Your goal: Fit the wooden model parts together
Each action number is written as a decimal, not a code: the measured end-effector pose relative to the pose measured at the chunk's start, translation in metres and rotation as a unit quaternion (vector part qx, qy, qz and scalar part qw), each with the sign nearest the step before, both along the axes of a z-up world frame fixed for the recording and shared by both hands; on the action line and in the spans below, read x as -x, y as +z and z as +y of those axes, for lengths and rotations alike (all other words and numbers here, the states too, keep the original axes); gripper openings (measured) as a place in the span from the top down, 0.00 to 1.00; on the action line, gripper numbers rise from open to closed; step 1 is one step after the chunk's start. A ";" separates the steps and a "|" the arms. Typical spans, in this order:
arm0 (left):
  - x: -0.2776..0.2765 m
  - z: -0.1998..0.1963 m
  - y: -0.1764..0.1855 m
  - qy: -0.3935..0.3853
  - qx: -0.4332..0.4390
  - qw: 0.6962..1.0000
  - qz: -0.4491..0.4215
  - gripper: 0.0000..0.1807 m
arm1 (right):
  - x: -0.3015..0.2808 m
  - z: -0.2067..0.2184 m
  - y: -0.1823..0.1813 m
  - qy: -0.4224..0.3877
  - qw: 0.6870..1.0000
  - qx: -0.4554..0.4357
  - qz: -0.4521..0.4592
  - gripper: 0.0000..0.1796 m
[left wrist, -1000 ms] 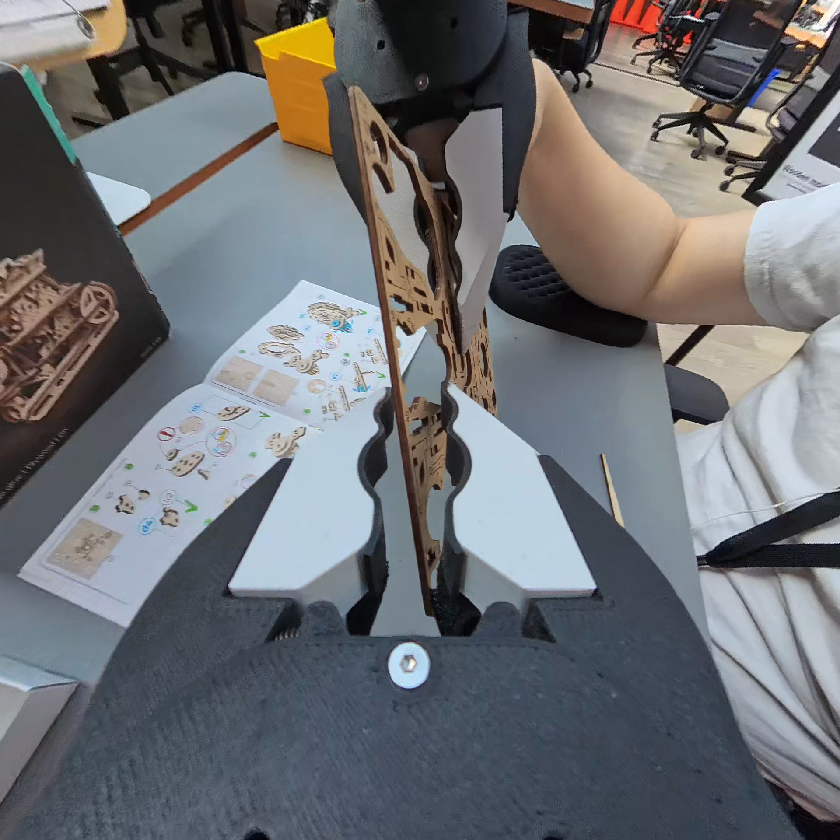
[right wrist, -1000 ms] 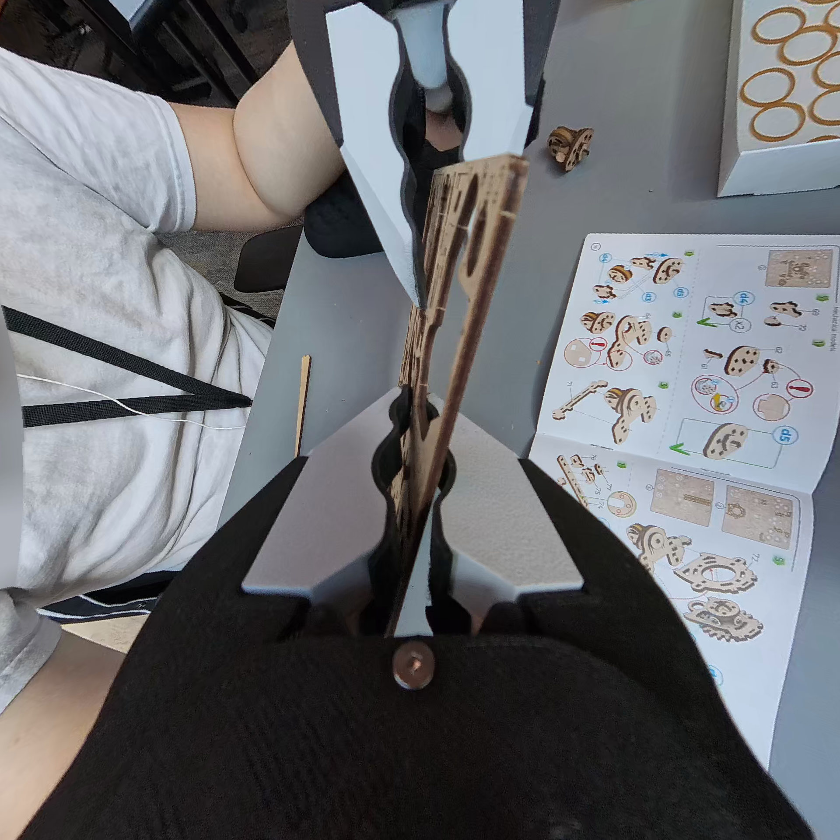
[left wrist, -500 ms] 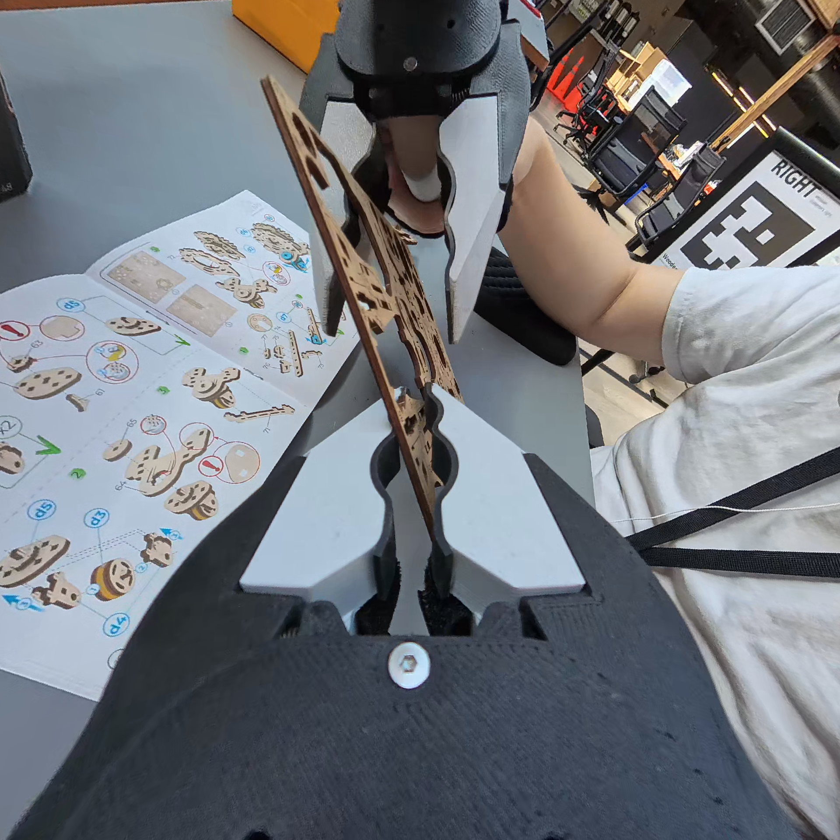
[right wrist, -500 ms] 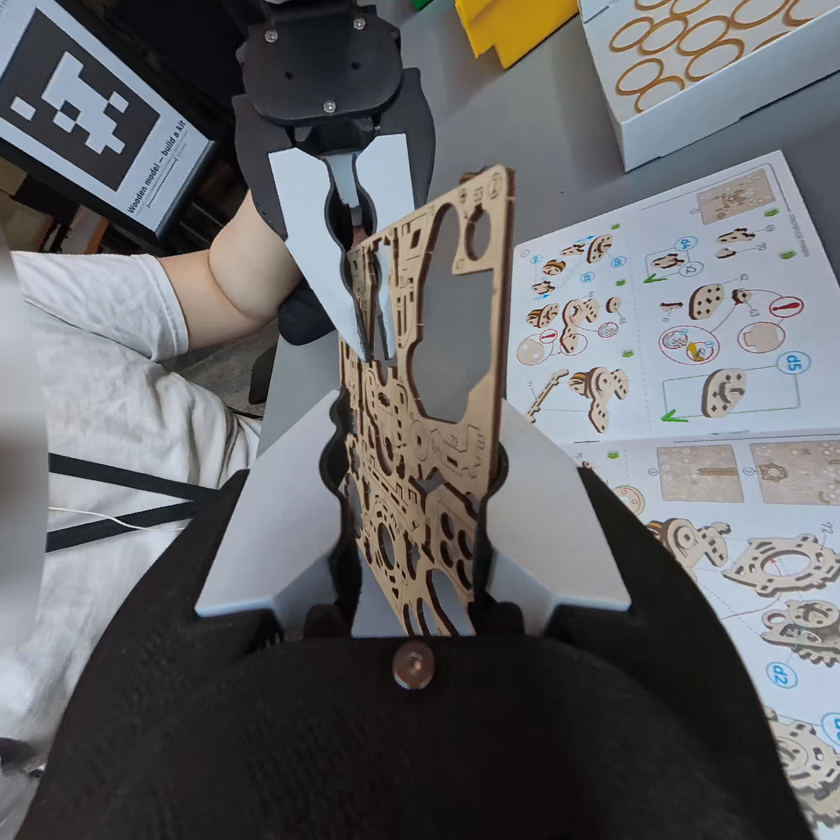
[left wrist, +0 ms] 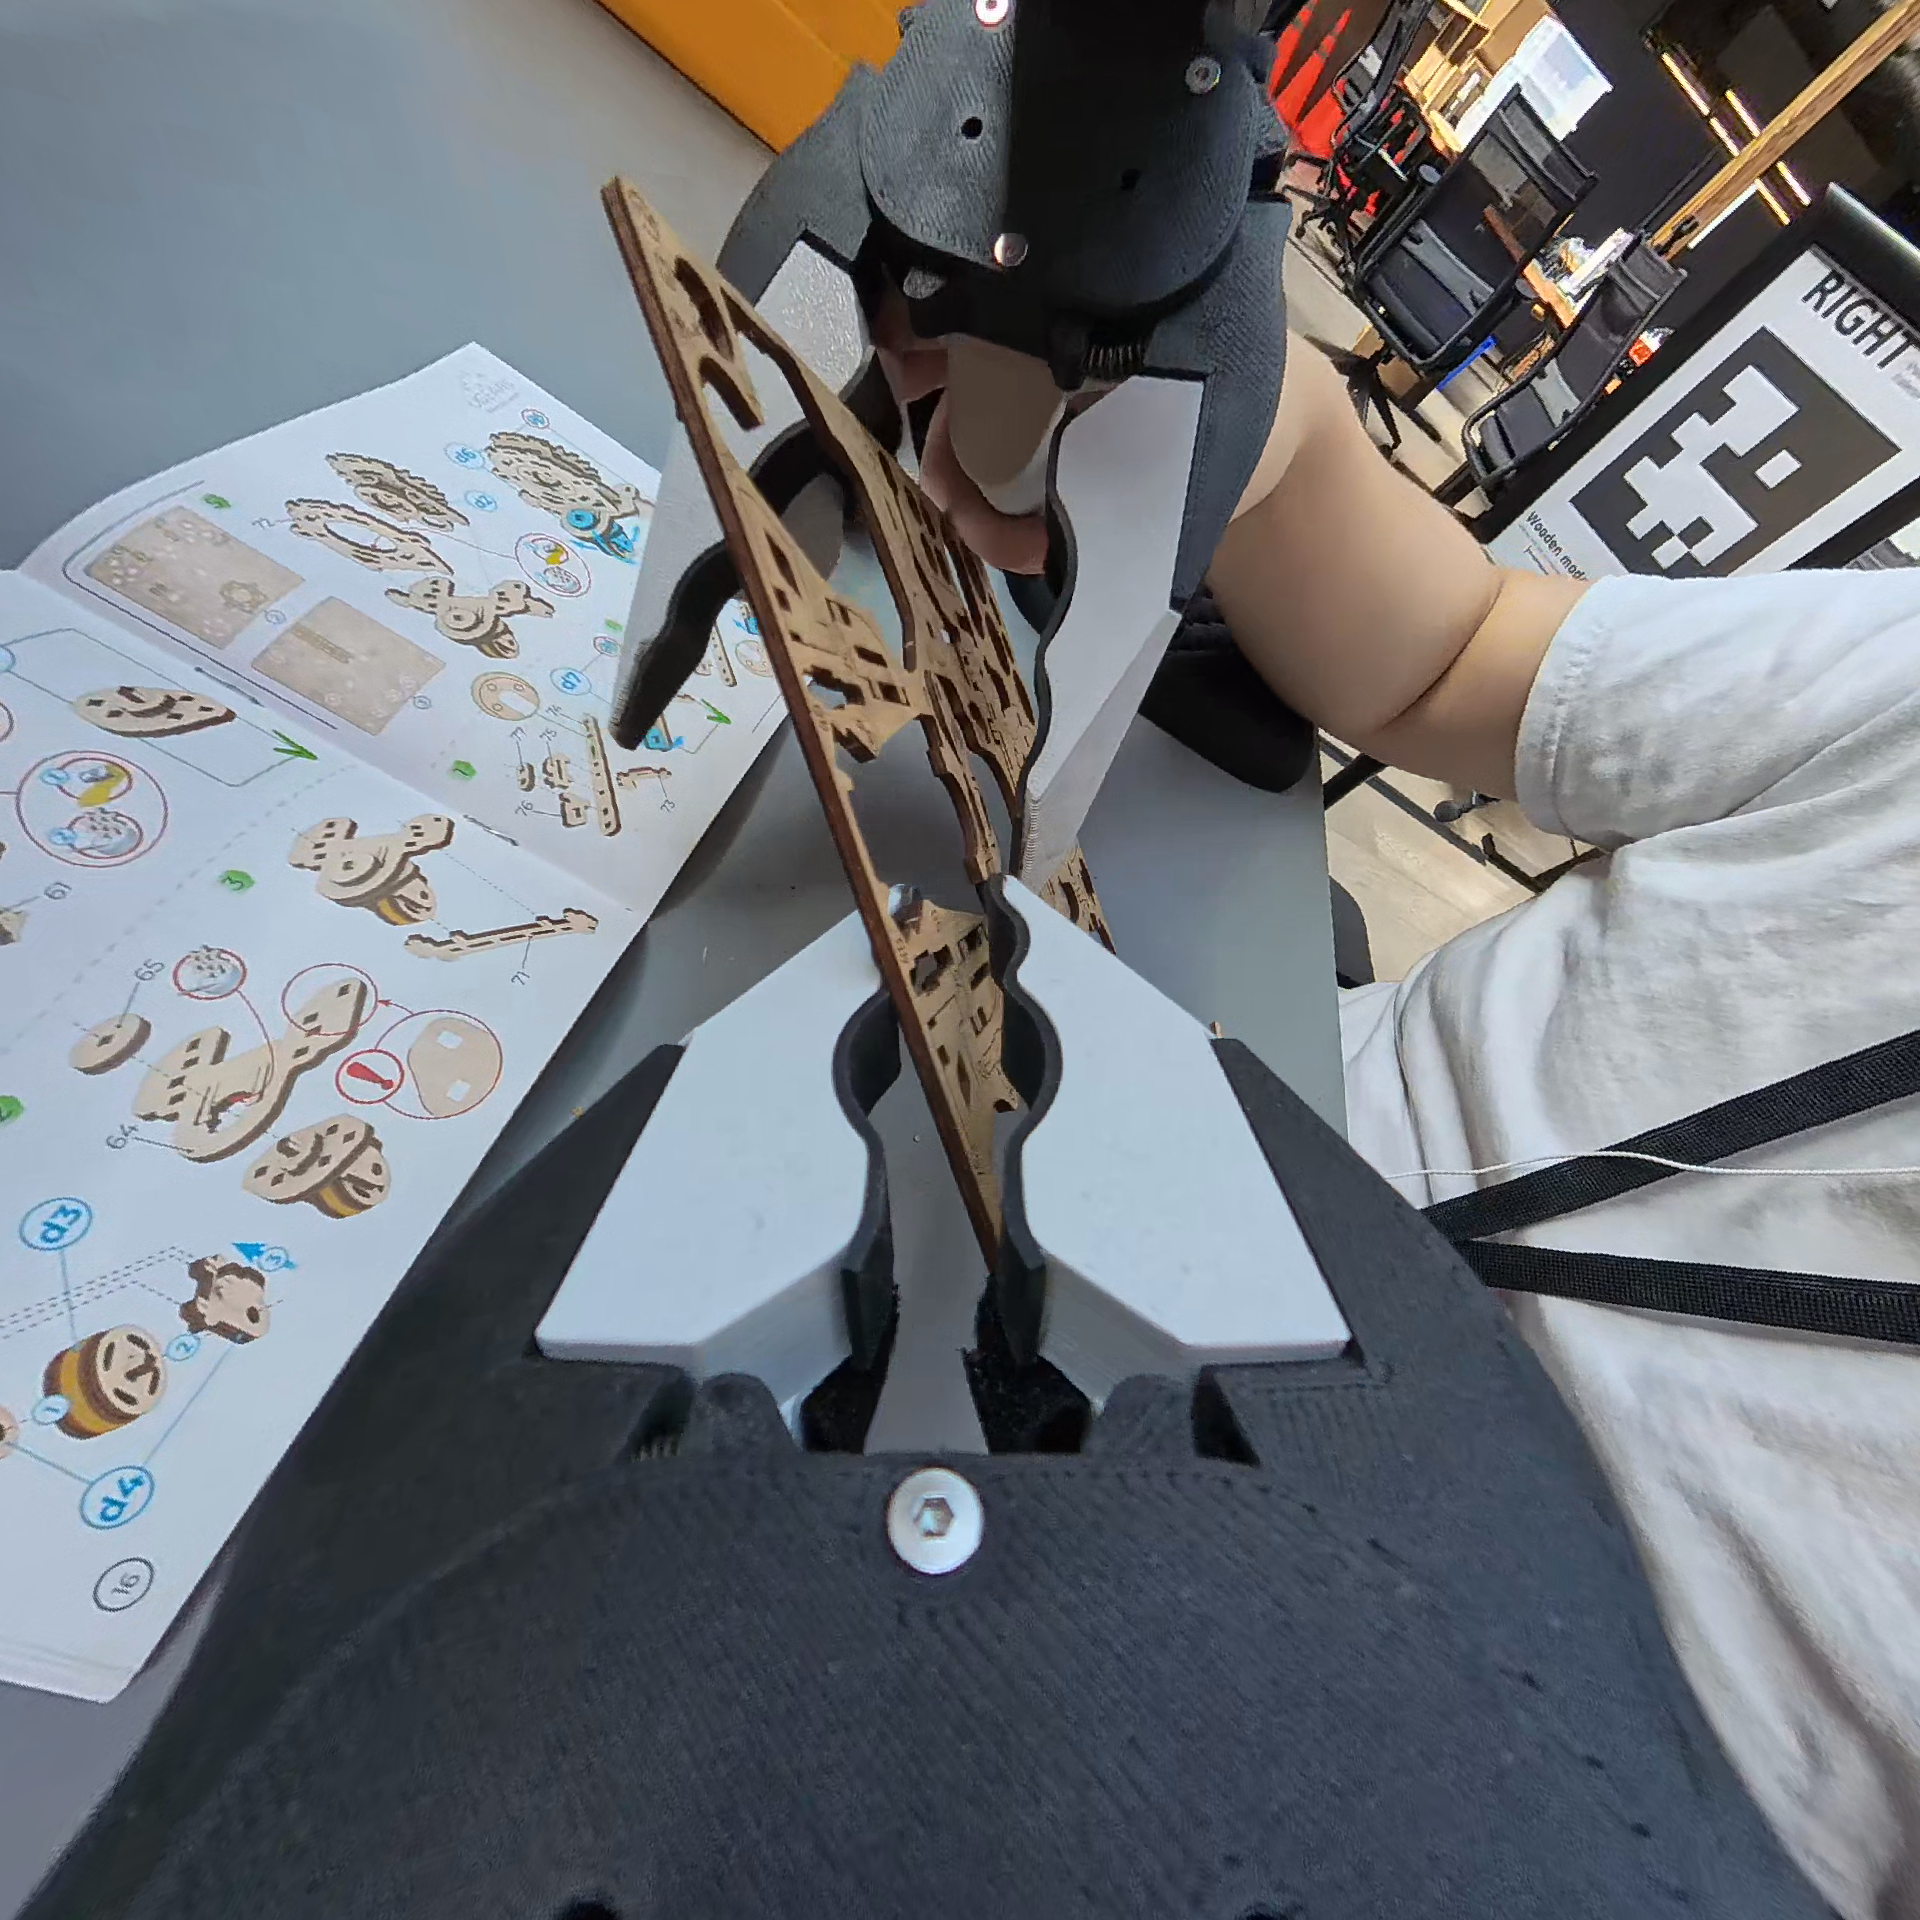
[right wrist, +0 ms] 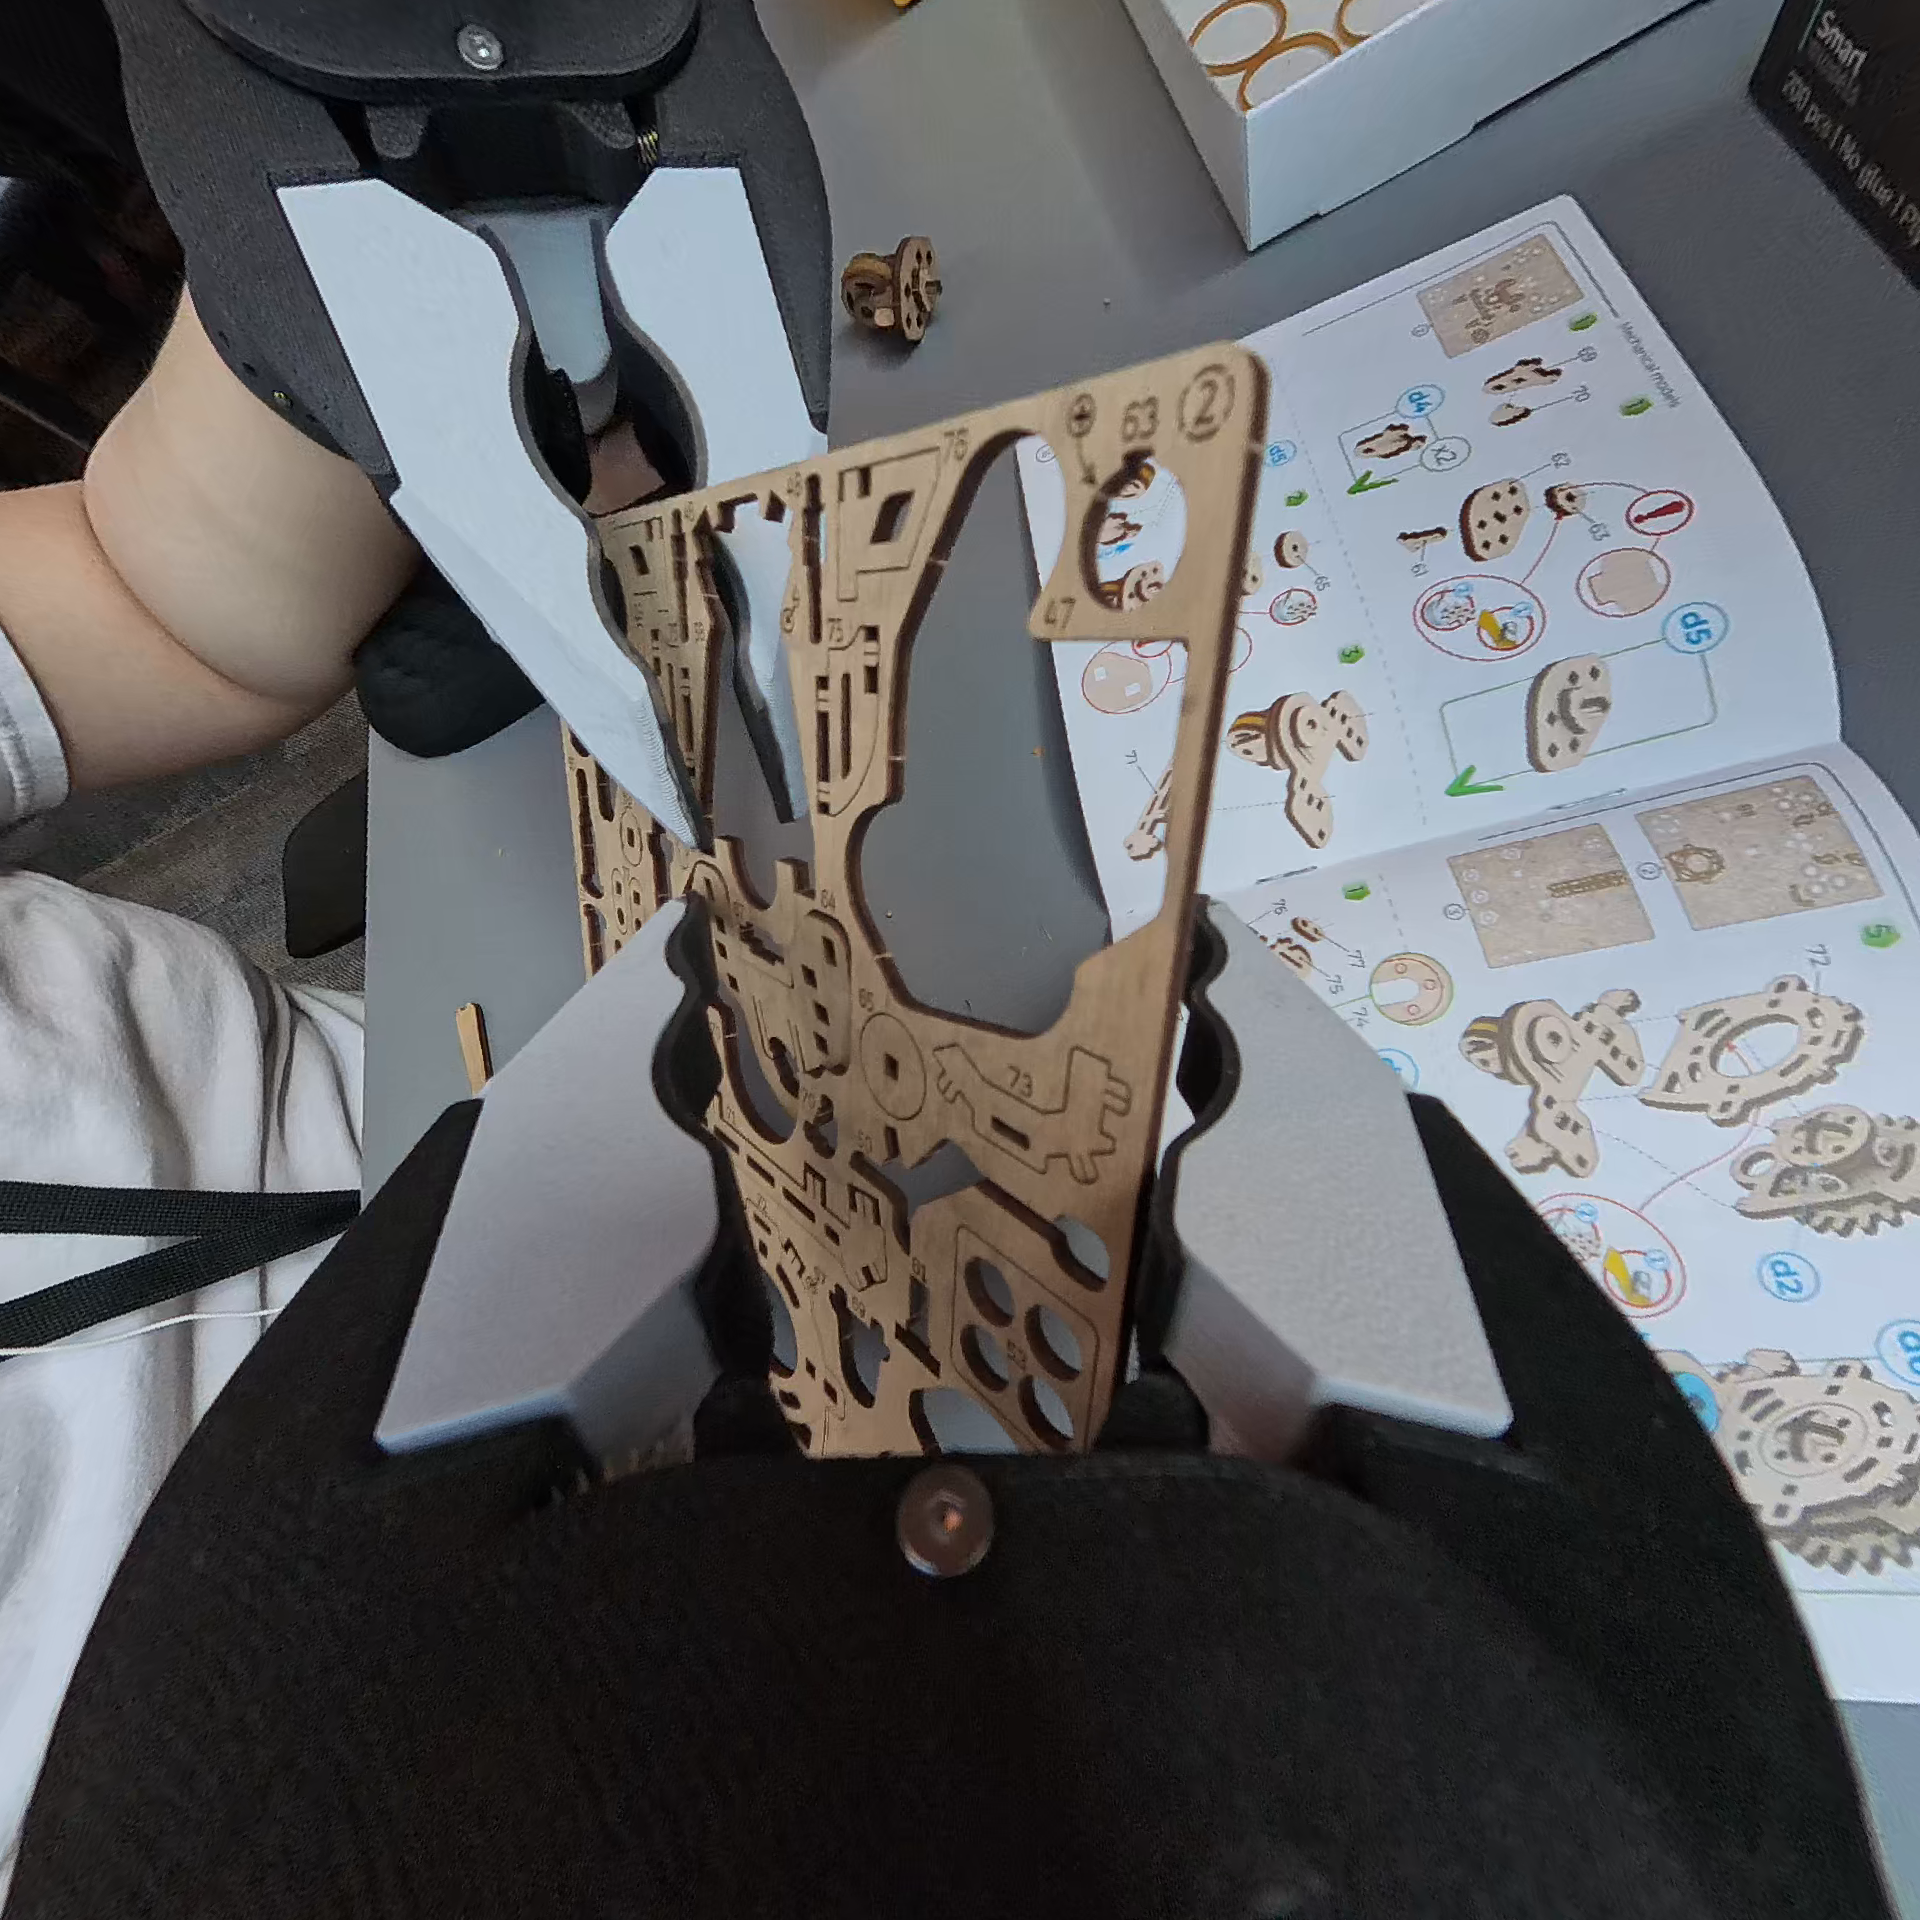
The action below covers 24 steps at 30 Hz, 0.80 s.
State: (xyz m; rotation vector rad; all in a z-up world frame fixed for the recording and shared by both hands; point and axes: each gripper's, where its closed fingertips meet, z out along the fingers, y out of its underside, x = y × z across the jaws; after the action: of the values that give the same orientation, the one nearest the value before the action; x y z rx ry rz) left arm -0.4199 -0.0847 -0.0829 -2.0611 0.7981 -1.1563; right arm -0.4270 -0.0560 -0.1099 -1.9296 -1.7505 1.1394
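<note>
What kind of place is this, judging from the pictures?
Probably an open office or lab workspace: a grey table with an instruction booklet, rolling office chairs behind, and a large printed marker sign.

Thin laser-cut wood sheet (right wrist: pixel 966 1039), matt with dark scorched edges; glossy paper booklet (right wrist: pixel 1558 727); smooth matt grey table (left wrist: pixel 260 260).

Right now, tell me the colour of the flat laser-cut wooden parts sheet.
Light tan with dark-brown cut edges; right wrist view.

You get bright, even indoor light with soft shadows. Wide-angle bending curves both views' edges. Your sleeve (right wrist: pixel 125 1091) blurs at the frame side; the instruction booklet (left wrist: pixel 260 935) stays sharp.
</note>
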 end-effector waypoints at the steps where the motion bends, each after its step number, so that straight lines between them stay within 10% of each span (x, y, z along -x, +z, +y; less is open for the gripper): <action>1: -0.001 -0.002 -0.004 -0.003 0.010 1.000 0.007 0.93 | -0.001 -0.001 -0.003 -0.004 1.000 -0.002 -0.001 0.50; 24: -0.004 -0.017 -0.008 -0.051 0.077 0.996 -0.013 0.97 | -0.003 -0.006 -0.007 -0.009 1.000 -0.010 -0.006 0.51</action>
State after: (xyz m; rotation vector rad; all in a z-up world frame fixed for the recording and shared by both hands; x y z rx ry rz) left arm -0.4154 -0.1014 -0.0912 -2.1469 0.8322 -1.3345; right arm -0.4244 -0.0619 -0.1165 -1.9409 -1.7403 1.1031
